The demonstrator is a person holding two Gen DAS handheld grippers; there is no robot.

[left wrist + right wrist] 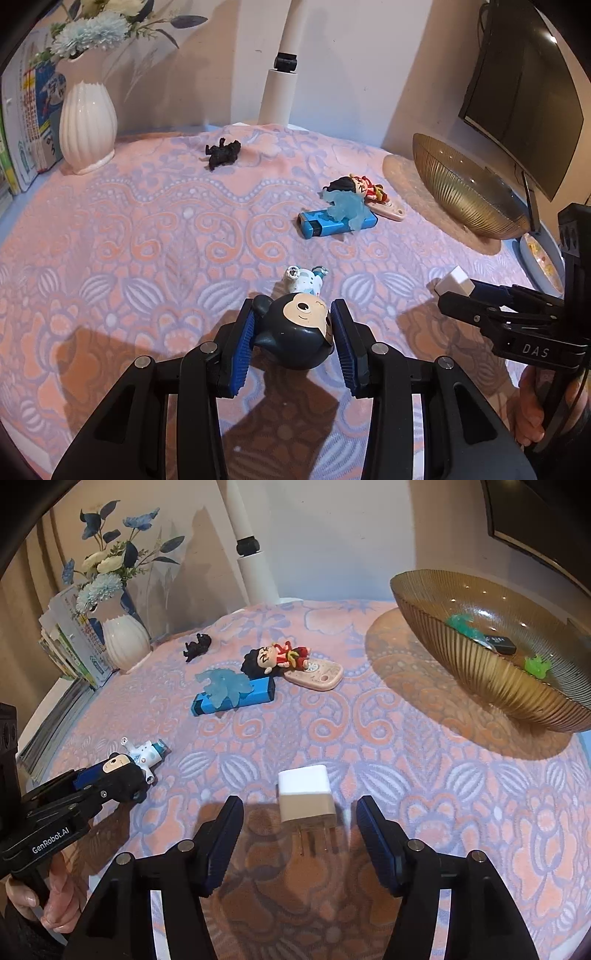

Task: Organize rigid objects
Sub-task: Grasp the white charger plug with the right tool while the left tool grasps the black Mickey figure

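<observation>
While the left tool (295, 328), lettered "GenRobot.AI" on its black arm, clenches its ribbed blue pads on the glossy black head of a round-eared plastic figurine (295, 332) lying on the pink-and-lilac patterned cloth of the tabletop (406, 746), the right tool (299, 834), marked "DAS", stands released, pads clear of the white cuboid plug adapter (306, 797) lying between them, prongs toward the camera. Farther off: blue rectangular lighter (236, 699) under a translucent blue toy; ribbed amber glass bowl (491, 686), holding small items; fluted white ceramic vase (86, 129).
</observation>
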